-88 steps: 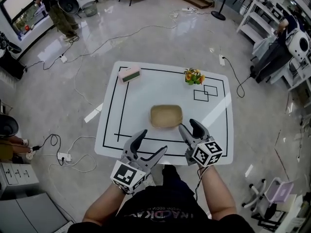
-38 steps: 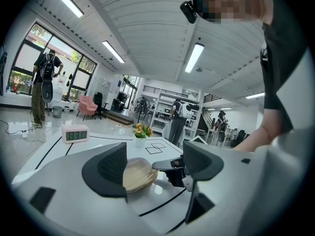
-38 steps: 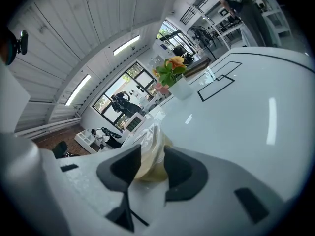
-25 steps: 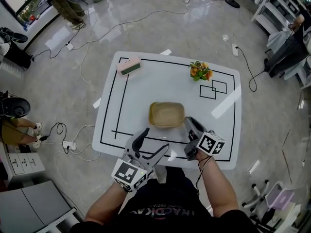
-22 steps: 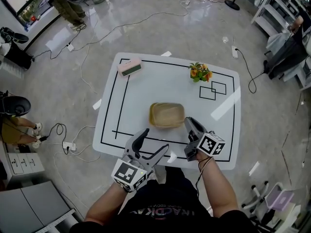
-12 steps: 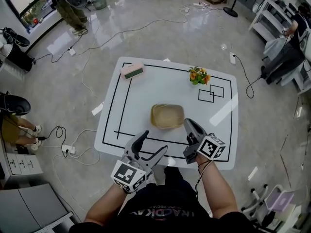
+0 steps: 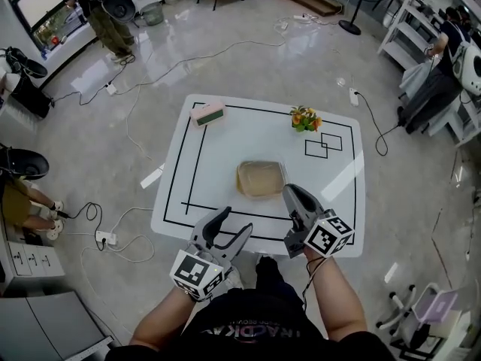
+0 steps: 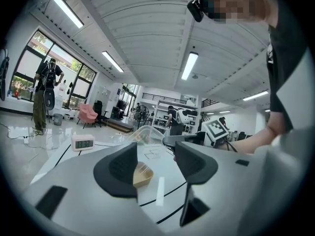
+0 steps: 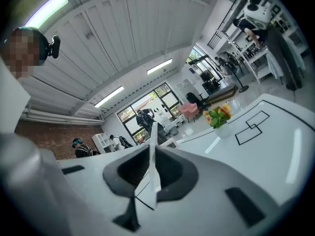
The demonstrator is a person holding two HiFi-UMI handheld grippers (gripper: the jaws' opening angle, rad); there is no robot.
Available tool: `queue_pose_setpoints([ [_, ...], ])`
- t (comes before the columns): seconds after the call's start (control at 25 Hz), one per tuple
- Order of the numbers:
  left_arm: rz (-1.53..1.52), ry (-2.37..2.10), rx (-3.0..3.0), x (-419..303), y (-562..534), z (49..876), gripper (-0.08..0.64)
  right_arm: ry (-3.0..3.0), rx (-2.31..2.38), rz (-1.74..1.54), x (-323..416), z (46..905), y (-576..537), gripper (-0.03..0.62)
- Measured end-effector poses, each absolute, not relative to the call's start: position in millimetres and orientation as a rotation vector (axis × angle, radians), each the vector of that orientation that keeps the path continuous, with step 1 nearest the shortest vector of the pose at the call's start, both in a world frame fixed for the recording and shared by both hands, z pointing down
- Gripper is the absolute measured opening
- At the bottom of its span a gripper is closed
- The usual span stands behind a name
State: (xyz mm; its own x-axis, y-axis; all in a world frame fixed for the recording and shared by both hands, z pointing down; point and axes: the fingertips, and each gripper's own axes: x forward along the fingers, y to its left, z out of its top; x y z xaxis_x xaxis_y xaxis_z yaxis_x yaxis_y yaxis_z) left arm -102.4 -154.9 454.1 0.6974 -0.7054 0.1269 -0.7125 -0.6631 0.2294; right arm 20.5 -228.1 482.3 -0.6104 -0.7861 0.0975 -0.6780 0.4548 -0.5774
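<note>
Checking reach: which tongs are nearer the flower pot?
Right. The right tongs, shut on a clear lid, sit straight before the flower pot; the open left tongs sit farther back and left.

Almost nothing here can be read.
The little clock (image 8: 82,142) on the worktop (image 7: 225,156) shows dark numbers, too small for me to make out. My black shirt (image 7: 252,329) has white letters, too blurry to read. My left claw (image 7: 236,220) and right claw (image 7: 288,191) wear black-and-white square marks, no words.
</note>
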Motion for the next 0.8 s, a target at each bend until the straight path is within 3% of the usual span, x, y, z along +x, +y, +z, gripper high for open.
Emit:
queue_pose_setpoints([
  [0.2, 0.030, -1.124, 2.677, -115.5, -140.7, 446.5, 0.134, 2.566, -1.302, -0.701, 8.7, 449.6, -203.7, 0.037],
  [0.28, 0.013, -1.112, 2.689, -119.9, -133.5, 440.6, 0.013, 2.579, -1.311, -0.639, 4.4, 436.9, -191.2, 0.038],
  [0.8, -0.043, -1.013, 2.788, -112.4, -99.1, 411.8, 0.003, 2.594, -1.387, -0.441, 7.4, 391.8, -128.7, 0.037],
])
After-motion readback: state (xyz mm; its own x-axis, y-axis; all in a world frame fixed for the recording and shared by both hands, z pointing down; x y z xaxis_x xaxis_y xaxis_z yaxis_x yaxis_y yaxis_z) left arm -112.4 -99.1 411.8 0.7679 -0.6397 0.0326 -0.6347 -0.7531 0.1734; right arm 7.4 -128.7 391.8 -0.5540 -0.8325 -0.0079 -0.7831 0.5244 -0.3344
